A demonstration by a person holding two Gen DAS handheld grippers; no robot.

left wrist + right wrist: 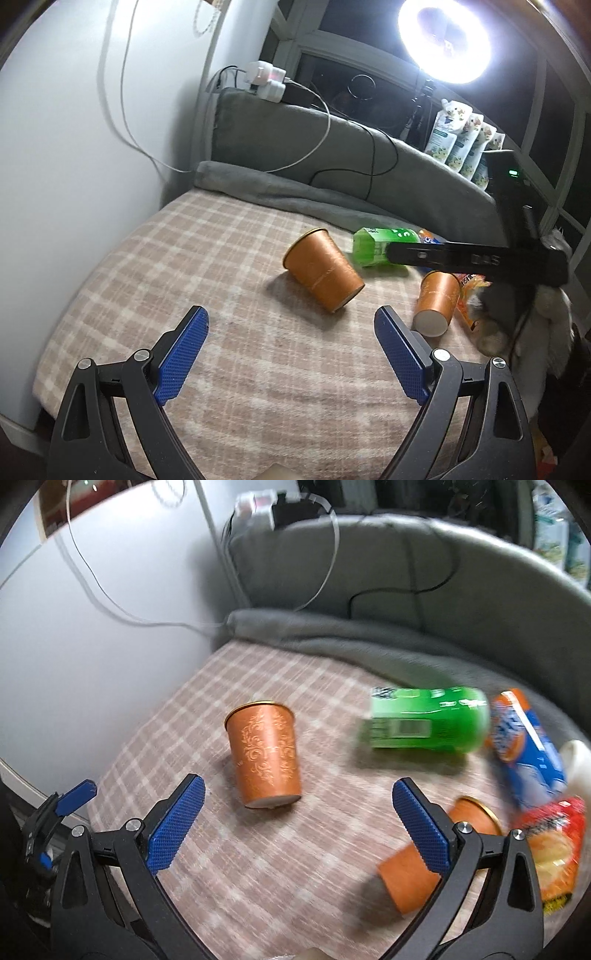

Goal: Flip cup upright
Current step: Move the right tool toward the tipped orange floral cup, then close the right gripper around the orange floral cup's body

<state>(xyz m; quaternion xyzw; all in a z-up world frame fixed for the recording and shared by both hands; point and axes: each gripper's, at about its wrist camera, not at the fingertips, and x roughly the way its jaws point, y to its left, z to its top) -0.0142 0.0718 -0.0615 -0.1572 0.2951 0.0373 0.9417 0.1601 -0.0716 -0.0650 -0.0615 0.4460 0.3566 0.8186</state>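
- The cup (264, 755), orange with a gold rim and a pale swirl pattern, lies on its side on the checked blanket (229, 867), at about twelve o'clock from the right gripper (299, 819) and well apart from it. Its flat bottom faces that camera and its mouth points away.
- A second orange cup (410, 878) also lies tipped over at about four o'clock, partly hidden behind the right gripper's right finger.
- The right gripper's jaws stand wide apart and empty. The left gripper (291, 350) is likewise spread wide with nothing between its pads; from it, the first cup lies near one o'clock.
- It looks like thin paper: very light, and easily crushed or dented, with a smooth wall that may slip.
- I would take it across the middle of the wall with a gentle squeeze; the rolled rim and the bottom look like the stiffer parts.
- Lying on a soft blanket, it may roll when nudged, and once upright it could stand unsteadily.
- A green carton (424, 722) and a blue-and-orange packet (524, 746) lie near two o'clock, clear of the cup.
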